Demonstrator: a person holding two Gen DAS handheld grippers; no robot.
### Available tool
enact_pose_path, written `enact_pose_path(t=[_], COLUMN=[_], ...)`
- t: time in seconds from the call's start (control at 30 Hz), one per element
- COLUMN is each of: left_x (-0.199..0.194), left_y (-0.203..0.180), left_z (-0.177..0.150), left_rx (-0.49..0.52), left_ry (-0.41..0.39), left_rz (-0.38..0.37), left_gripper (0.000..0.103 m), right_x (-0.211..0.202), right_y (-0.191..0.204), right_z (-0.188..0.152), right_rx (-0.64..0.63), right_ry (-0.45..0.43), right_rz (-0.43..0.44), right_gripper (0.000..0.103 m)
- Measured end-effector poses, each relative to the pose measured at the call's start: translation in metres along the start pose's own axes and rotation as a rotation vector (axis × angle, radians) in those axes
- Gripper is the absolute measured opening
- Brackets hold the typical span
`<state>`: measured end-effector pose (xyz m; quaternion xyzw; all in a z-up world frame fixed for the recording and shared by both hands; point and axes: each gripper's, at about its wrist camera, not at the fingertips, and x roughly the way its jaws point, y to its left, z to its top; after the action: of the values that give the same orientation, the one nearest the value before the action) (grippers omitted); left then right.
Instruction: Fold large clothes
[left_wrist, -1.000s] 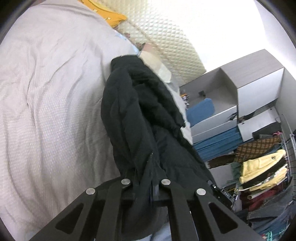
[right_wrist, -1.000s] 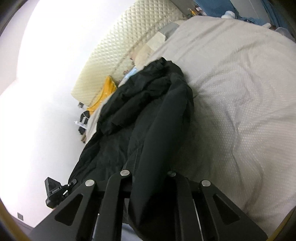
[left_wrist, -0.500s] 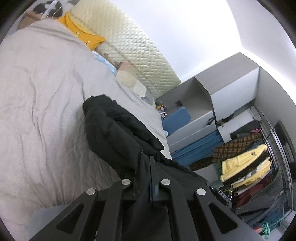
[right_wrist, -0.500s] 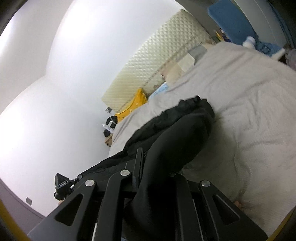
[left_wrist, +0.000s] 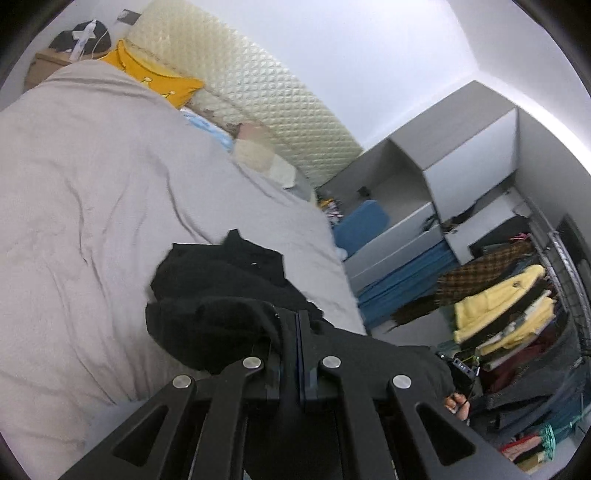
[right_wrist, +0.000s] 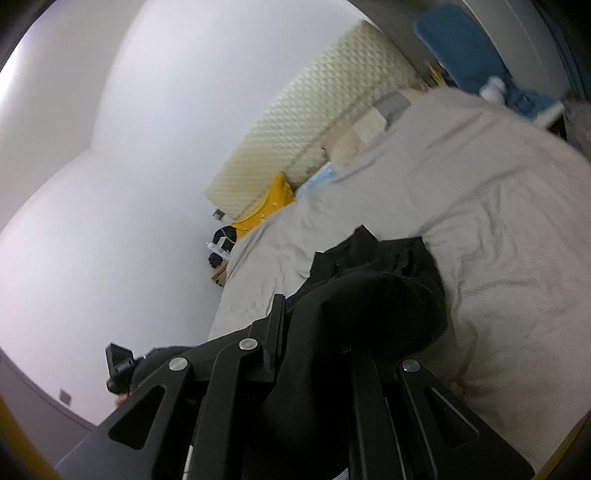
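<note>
Black jacket (left_wrist: 221, 291), pale grey bedspread (left_wrist: 92, 184), cream diamond-quilted headboard (left_wrist: 266, 107), mustard-yellow pillow (left_wrist: 155, 79), blue cushion (left_wrist: 364, 225).

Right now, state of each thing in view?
black jacket: bunched, pinched by both grippers, far end resting on the bed
left gripper: shut on the jacket
right gripper: shut on the jacket
bed cover: spread, wrinkled
yellow pillow: against headboard

Wide bed (left_wrist: 92, 192) under a creased pale grey cover, padded cream headboard (left_wrist: 258, 96) along the far edge. Black jacket (left_wrist: 221, 288) bunched near the foot edge. Yellow pillow (left_wrist: 155, 79) at one head corner, light blue cloth (left_wrist: 210, 127) and pale pillows (left_wrist: 258, 157) beside it.
</note>
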<state>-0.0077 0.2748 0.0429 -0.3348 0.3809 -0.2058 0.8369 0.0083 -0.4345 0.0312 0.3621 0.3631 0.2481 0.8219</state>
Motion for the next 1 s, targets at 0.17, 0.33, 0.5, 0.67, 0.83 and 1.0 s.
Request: enact_pose_path(t=[0.17, 0.33, 0.5, 0.67, 0.83, 1.0], left_x=[0.024, 0.065, 0.118, 0.172, 0.235, 0.297], left_y=[-0.001, 0.0, 0.006, 0.015, 0.033, 0.064], left_z=[0.034, 0.077, 0.12, 0.15, 0.169, 0.175], left_rx=[0.01, -0.012, -0.051, -0.043, -0.03, -0.006], left_ry=[0.002, 0.024, 0.055, 0.094, 0.159, 0.217], left_rz=[0.057, 0.13, 0.242, 0.326, 0.457, 0.545], left_gripper=[0.004, 0.004, 0.005, 0.005, 0.005, 0.006], right_x=[0.032, 0.077, 0.128, 0.176, 0.227, 0.271], right_y=[-0.013, -0.023, -0.051, -0.095, -0.139, -0.177], right_z=[0.041, 0.088, 0.123, 0.143, 0.151, 0.15], right_rx=[0.035, 0.064, 0.155, 0.258, 0.324, 0.372], right_ry=[0.018, 0.041, 0.064, 0.083, 0.132, 0.175], right_rz=[-0.023, -0.076, -0.144, -0.202, -0.272, -0.322], right_gripper=[0.01, 0.01, 0.01, 0.01, 0.01, 0.011])
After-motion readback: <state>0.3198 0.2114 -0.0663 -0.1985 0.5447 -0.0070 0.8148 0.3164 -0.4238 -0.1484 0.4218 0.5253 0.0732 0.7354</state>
